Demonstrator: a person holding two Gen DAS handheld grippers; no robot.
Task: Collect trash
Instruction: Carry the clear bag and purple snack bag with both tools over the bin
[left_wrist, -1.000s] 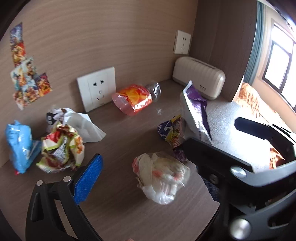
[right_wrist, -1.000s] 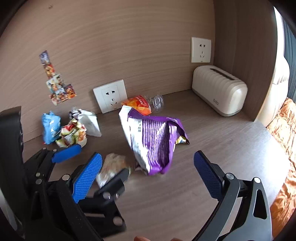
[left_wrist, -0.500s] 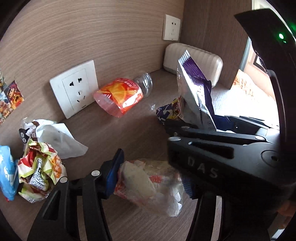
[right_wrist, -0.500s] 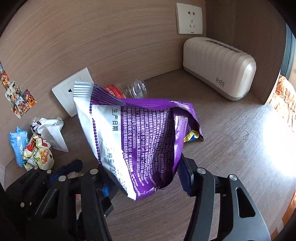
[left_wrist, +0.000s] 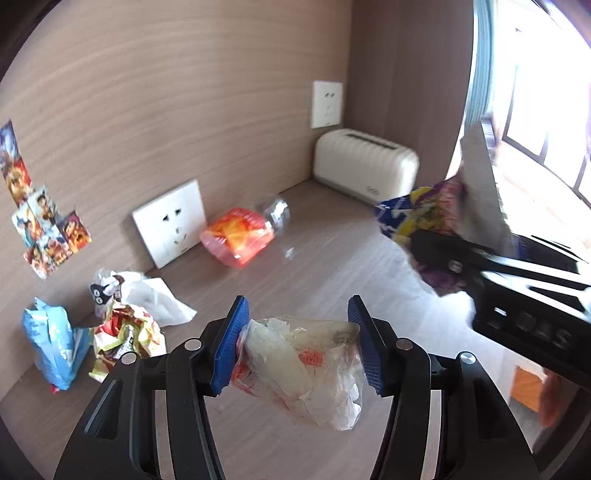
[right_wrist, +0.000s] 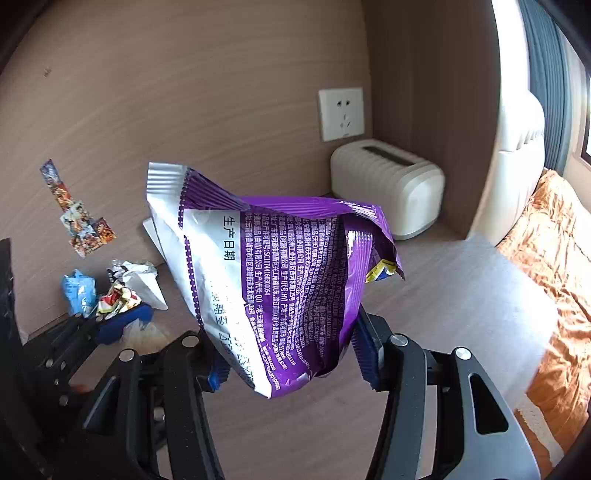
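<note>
My left gripper (left_wrist: 299, 343) is shut on a crumpled clear plastic bag (left_wrist: 306, 365) and holds it above the wooden table (left_wrist: 325, 258). My right gripper (right_wrist: 291, 354) is shut on a purple snack bag (right_wrist: 273, 273), lifted off the table; it also shows blurred in the left wrist view (left_wrist: 432, 218). On the table lie an orange-labelled bottle (left_wrist: 238, 234), a white tissue (left_wrist: 151, 295), a red-yellow wrapper (left_wrist: 125, 338) and a blue packet (left_wrist: 51, 347).
A cream toaster (left_wrist: 365, 166) stands at the back right corner. A white socket plate (left_wrist: 170, 221) leans on the wooden wall. Stickers (left_wrist: 40, 221) are on the wall. An orange bedspread (right_wrist: 554, 258) lies beyond the table's right edge.
Both grippers have lifted their bags up off the table and drawn back. The right gripper with the purple bag has moved off to the right of the left gripper.
</note>
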